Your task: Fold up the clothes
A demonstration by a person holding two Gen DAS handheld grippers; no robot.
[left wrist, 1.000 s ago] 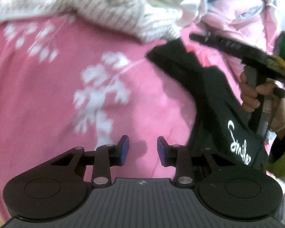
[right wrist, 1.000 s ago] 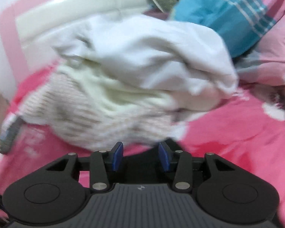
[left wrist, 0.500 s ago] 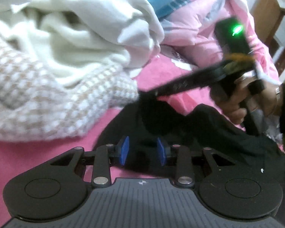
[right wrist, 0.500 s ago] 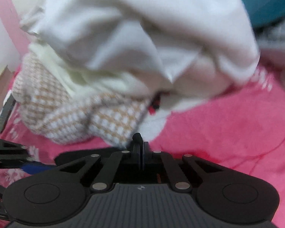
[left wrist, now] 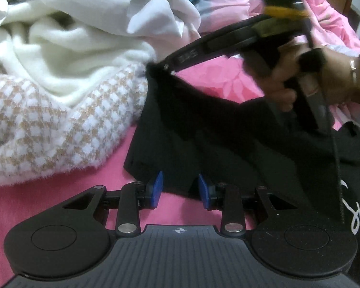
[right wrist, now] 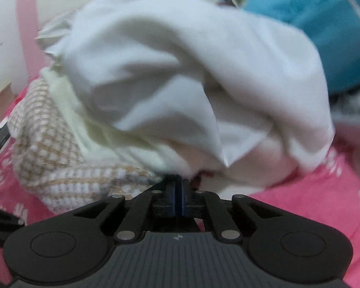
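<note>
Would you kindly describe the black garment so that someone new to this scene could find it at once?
Start at the pink bedspread and find the heap of pale laundry on it, a white sheet over a tan-and-white checked knit. Just right of that heap lies the black garment, one corner lifted by the right gripper. It is the only dark piece, with white script lettering.

right tongs (left wrist: 164, 68) pinch black garment (left wrist: 204, 129) | left tongs (left wrist: 180, 189) gaping
</note>
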